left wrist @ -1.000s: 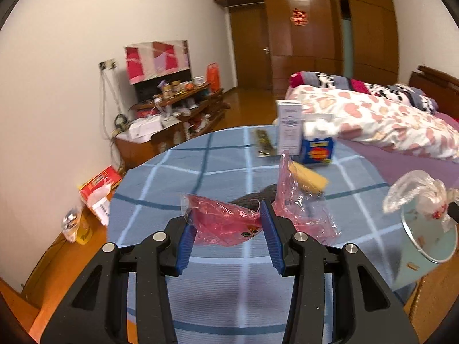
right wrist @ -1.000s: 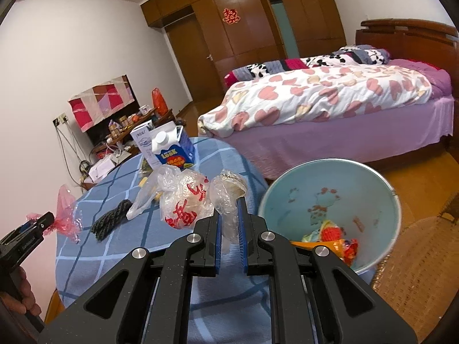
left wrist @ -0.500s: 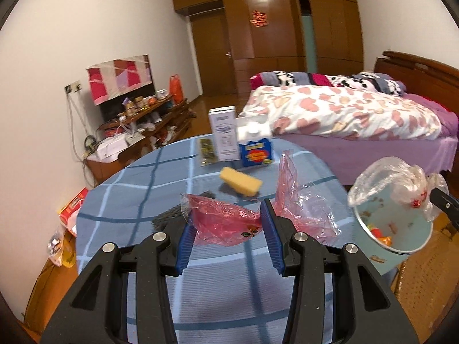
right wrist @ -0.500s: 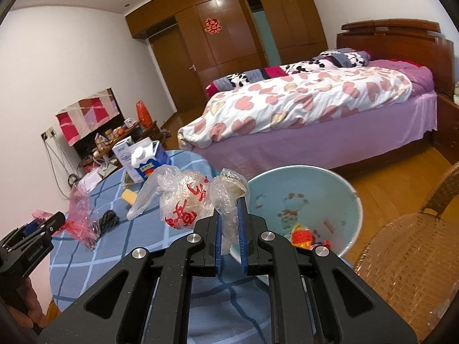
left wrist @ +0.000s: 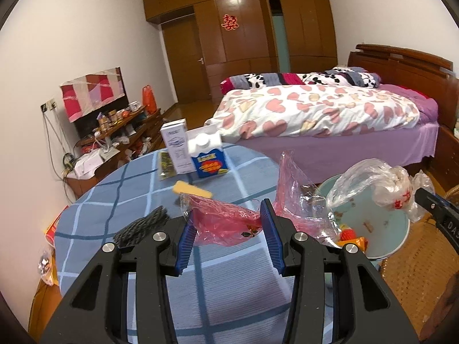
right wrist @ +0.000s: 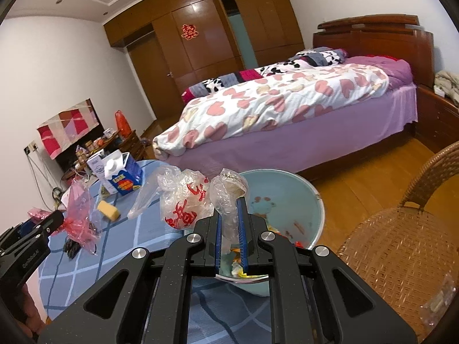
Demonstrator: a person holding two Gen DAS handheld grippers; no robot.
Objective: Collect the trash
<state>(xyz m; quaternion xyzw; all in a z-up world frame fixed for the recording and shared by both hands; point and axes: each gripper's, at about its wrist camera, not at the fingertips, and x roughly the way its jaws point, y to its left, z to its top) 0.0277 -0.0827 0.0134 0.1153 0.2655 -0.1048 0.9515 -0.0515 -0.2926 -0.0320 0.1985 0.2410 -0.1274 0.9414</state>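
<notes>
Over the bin [right wrist: 314,197] now, right jaws pinching clear bag [right wrist: 183,200], left jaws still gripping red bag [left wrist: 226,223].

Right gripper [right wrist: 229,223]: carrying the clear bag [right wrist: 183,200] off the surface [right wrist: 137,229], now over the bin [right wrist: 287,195].
Left gripper [left wrist: 226,232]: bringing the red bag [left wrist: 226,223] closer to the bin.
</notes>
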